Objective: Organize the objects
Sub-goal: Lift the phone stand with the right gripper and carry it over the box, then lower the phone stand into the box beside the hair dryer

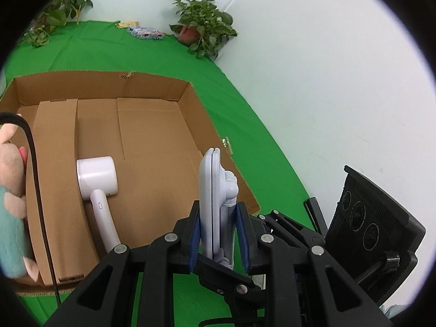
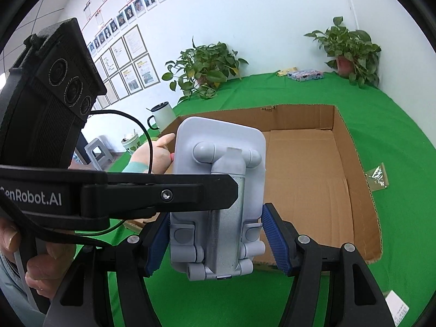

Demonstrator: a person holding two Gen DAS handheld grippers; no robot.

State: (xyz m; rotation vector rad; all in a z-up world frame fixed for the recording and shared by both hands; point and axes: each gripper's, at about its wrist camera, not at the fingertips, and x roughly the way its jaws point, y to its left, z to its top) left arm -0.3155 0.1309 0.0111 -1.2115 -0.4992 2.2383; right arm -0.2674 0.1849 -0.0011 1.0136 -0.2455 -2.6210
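Observation:
A grey folding stand (image 1: 209, 179) with a metal post hangs above the near corner of a cardboard box (image 1: 152, 136). My left gripper (image 1: 218, 207) is shut on it, with its blue pads on the plate and the post. In the right wrist view the stand (image 2: 218, 141) shows its back, and my right gripper (image 2: 215, 215) presses on its two side edges. The left gripper's black finger (image 2: 163, 193) crosses in from the left onto the post. A white handheld appliance (image 1: 96, 179) lies in the box. A plush toy (image 1: 11, 190) leans at the box's left end.
The box (image 2: 313, 163) sits on a green cloth (image 2: 395, 150). Potted plants (image 1: 204, 24) (image 2: 204, 68), a small patterned pack (image 2: 305, 75) and a white mug (image 2: 163, 114) stand along the far edges. A clear packet (image 2: 377, 177) lies right of the box. A black cable (image 1: 38, 190) hangs at the left.

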